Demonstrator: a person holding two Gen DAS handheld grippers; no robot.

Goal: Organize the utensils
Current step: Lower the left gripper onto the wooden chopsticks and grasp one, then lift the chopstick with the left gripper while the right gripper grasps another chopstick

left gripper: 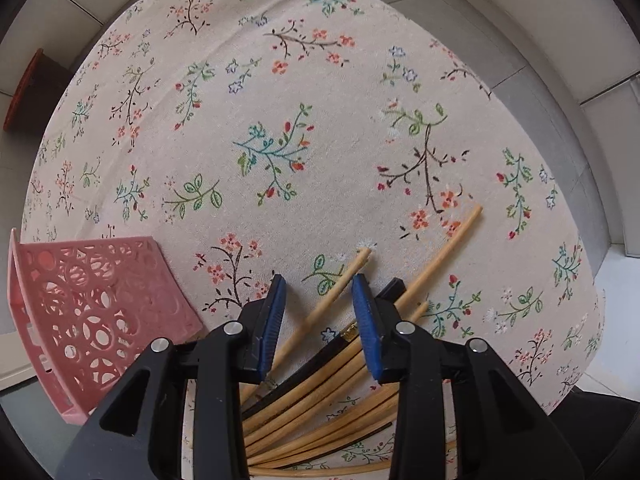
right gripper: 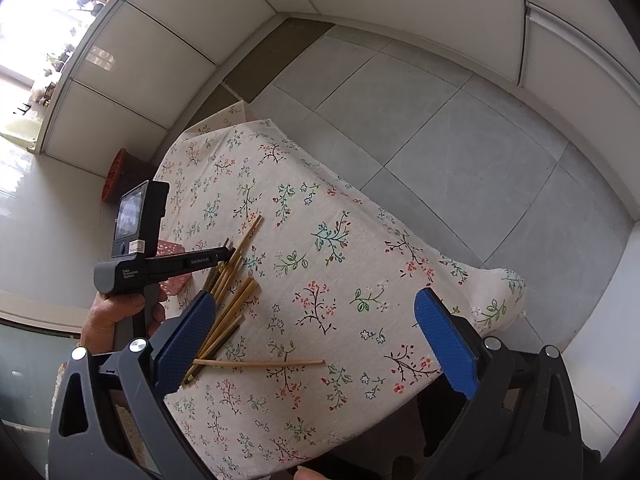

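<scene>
Presently left gripper [left gripper: 319, 276] stands partly open over chopsticks [left gripper: 320, 368] on floral cloth [left gripper: 280, 120], pads straddling the bundle, grip unclear. Right gripper [right gripper: 316, 330] wide open, empty. Pink basket [left gripper: 92, 312] left.

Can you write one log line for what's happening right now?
left gripper: jaws around wooden chopsticks | right gripper: open, empty | pink plastic basket: empty

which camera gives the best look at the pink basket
The left wrist view: the pink basket lies large at lower left, its cut-out wall plain. In the right wrist view only a small pink patch shows behind the left gripper.
</scene>
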